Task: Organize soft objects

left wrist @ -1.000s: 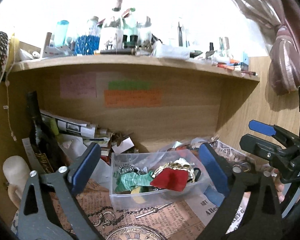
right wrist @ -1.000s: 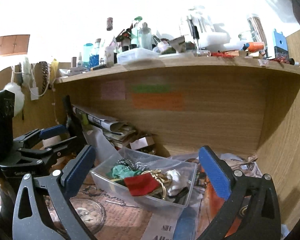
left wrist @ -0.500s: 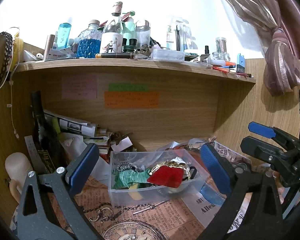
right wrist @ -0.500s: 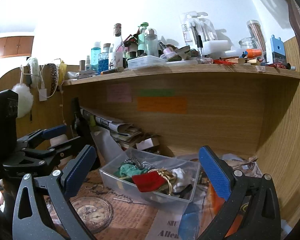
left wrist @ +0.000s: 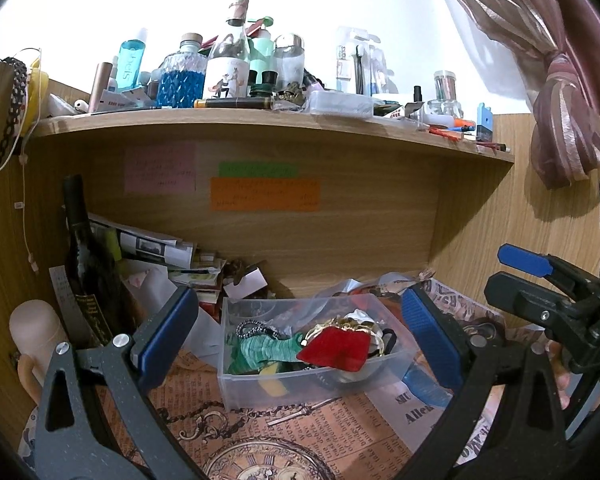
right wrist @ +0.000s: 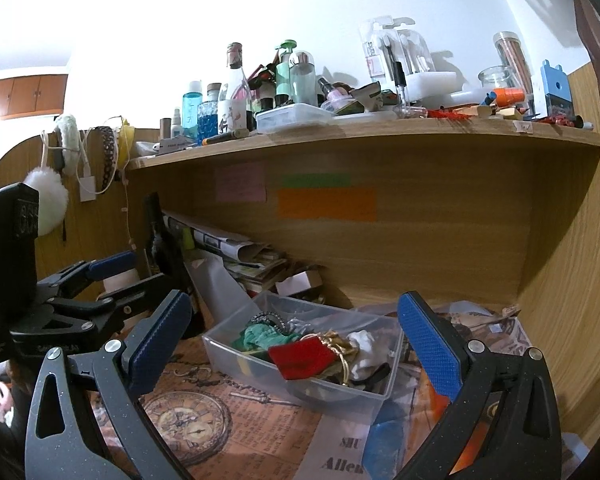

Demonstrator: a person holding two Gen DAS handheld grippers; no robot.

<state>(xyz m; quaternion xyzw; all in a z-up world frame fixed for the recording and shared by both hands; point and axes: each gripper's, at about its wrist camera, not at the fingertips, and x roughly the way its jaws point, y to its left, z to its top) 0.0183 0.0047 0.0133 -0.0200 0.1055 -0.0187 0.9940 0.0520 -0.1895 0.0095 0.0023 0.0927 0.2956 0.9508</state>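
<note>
A clear plastic bin (left wrist: 236,372) (right wrist: 220,350) sits on the desk under a wooden shelf. It holds a red pouch (left wrist: 336,350) (right wrist: 302,358), a green cloth (left wrist: 264,350) (right wrist: 260,336), a white cloth (right wrist: 364,346), a gold cord (right wrist: 338,342) and a beaded chain (left wrist: 250,326). My left gripper (left wrist: 300,336) is open and empty, a little back from the bin; it also shows at the left of the right wrist view (right wrist: 112,276). My right gripper (right wrist: 294,340) is open and empty, to the bin's right; it also shows in the left wrist view (left wrist: 540,276).
The desk has a printed newspaper-style cover (left wrist: 300,432). A dark bottle (left wrist: 84,264), stacked papers (left wrist: 148,244) and a pale figurine (left wrist: 36,332) crowd the left. The shelf (left wrist: 260,120) above carries many bottles and jars. A pink curtain (left wrist: 560,80) hangs right.
Both grippers have pulled back and tilted up a little, so more of the shelf top and wall shows. The bin and its contents have not moved. Both stay open.
</note>
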